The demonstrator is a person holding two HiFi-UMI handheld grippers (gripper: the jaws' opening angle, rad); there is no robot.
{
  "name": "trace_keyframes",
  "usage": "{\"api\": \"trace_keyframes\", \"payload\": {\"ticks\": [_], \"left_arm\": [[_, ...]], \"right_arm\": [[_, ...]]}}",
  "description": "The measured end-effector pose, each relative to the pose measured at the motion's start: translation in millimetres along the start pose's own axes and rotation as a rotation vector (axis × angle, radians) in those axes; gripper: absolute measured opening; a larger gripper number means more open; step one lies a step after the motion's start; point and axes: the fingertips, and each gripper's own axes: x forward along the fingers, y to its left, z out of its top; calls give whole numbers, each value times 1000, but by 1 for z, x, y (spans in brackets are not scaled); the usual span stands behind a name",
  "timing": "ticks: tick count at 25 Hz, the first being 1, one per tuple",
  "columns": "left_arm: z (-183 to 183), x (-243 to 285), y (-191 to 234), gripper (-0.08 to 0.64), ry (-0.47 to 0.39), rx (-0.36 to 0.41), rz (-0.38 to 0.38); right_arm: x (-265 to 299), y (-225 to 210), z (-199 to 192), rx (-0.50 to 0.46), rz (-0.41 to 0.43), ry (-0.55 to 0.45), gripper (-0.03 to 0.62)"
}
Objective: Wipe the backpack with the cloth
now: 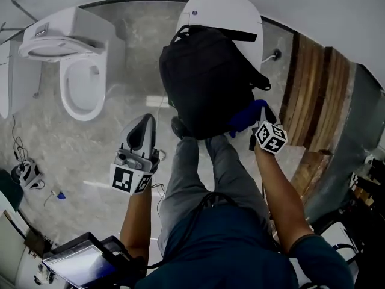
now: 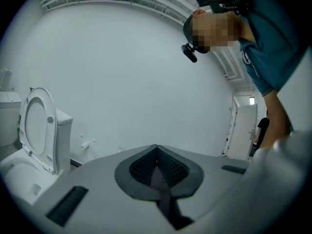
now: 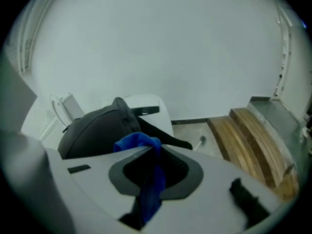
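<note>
A black backpack (image 1: 207,80) stands on a white round stool (image 1: 240,14), just beyond the person's knees. At the backpack's lower right corner, my right gripper (image 1: 255,114) is shut on a blue cloth (image 1: 243,116), which touches the bag. In the right gripper view the cloth (image 3: 148,179) hangs clamped between the jaws, with the backpack (image 3: 95,128) behind it. My left gripper (image 1: 144,120) is held to the left of the backpack, apart from it. Its jaws are shut with nothing in them. In its own view the left gripper (image 2: 156,147) faces a plain white wall.
A white toilet (image 1: 78,77) with its lid up stands at the left, also seen from the left gripper as the toilet (image 2: 34,130). Wooden planks (image 1: 313,89) lie at the right by the wall. A tablet (image 1: 78,264) and cables lie at the lower left on the stone floor (image 1: 54,149).
</note>
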Motion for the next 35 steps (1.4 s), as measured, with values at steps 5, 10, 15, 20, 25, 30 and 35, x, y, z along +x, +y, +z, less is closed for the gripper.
{"api": "trace_keyframes", "payload": {"ticks": [5, 10, 15, 20, 25, 30, 35], "left_arm": [[1, 9, 1, 3, -3, -7, 6], [4, 11, 18, 3, -12, -26, 34], [4, 2, 26, 3, -20, -26, 78], [1, -4, 34, 3, -26, -38, 108], [1, -2, 39, 3, -34, -54, 109], [4, 2, 46, 3, -45, -60, 111], [5, -1, 50, 3, -46, -60, 123]], "right_arm": [[10, 91, 54, -233, 182, -153, 38], [5, 213, 83, -557, 423, -243, 40], [5, 242, 82, -732, 490, -218, 46], [-18, 205, 59, -893, 479, -123, 173], [0, 170, 22, -901, 457, 23, 196], [4, 212, 22, -944, 568, 46, 51], [19, 289, 16, -1179, 650, 79, 51]]}}
